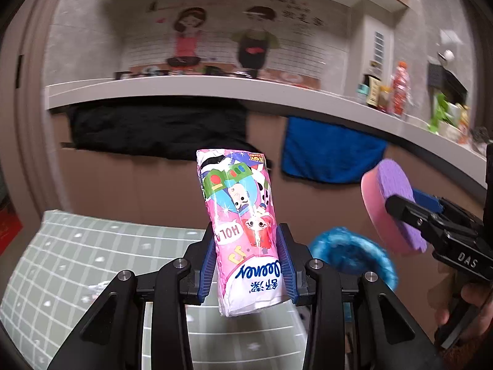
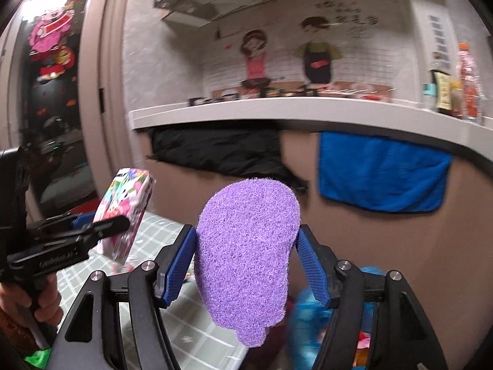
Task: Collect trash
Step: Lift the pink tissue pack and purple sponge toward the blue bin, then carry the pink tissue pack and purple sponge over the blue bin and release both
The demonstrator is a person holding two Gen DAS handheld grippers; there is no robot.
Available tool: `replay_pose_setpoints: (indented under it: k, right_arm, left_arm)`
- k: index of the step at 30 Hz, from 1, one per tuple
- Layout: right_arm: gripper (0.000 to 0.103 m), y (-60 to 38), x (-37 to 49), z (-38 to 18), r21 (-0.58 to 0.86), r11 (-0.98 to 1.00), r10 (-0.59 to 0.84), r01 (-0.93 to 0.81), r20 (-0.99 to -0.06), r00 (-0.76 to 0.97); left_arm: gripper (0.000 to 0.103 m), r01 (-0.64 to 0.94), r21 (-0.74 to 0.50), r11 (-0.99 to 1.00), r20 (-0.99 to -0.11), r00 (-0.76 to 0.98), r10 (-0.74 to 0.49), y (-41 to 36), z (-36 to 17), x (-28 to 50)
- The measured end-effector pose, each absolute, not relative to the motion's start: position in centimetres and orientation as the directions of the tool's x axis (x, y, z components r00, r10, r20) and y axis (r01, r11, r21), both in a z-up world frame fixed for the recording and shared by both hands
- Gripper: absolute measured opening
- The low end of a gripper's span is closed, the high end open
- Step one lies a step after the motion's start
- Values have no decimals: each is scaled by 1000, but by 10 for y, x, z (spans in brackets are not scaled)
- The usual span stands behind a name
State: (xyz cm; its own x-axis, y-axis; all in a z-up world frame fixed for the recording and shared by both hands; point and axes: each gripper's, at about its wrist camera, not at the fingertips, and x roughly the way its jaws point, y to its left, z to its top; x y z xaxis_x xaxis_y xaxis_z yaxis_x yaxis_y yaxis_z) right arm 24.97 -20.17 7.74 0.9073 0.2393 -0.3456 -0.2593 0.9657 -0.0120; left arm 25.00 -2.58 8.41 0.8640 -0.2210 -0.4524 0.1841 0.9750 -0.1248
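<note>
My left gripper (image 1: 246, 262) is shut on a pink cartoon-printed tissue pack (image 1: 240, 228), held upright in the air; the same tissue pack (image 2: 126, 212) shows at the left of the right wrist view. My right gripper (image 2: 246, 262) is shut on a purple and pink sponge (image 2: 246, 259), its blue pads pressing both sides. In the left wrist view that sponge (image 1: 391, 206) hangs at the right. Below and between both grippers is a bin with a blue bag (image 1: 354, 256), blurred.
A green checked tablecloth (image 1: 92, 256) covers the table below left. Ahead runs a white counter (image 1: 215, 89) with bottles (image 1: 400, 89) at its right; a black cloth (image 1: 160, 126) and a blue towel (image 1: 329, 154) hang under it. A person's hand (image 2: 18, 302) holds the left gripper.
</note>
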Motion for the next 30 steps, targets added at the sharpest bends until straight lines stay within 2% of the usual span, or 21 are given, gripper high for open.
replay_pose_setpoints:
  k: [10, 18, 21, 30]
  right_arm:
    - [63, -281, 238, 63, -13, 995, 86, -96, -329, 940]
    - [63, -332, 247, 49, 38, 999, 23, -11, -348, 937]
    - [63, -348, 252, 40, 58, 998, 10, 12, -363, 932]
    - [63, -378, 271, 12, 87, 995, -11, 52, -423, 906]
  left_arm:
    - [38, 312, -83, 946, -475, 823, -313, -114, 68, 273]
    - [38, 376, -70, 924, -523, 775, -355, -165, 47, 298]
    - [38, 412, -98, 906, -538, 744, -397, -176, 34, 306]
    - [38, 416, -140, 898, -610, 679, -409, -205, -5, 336]
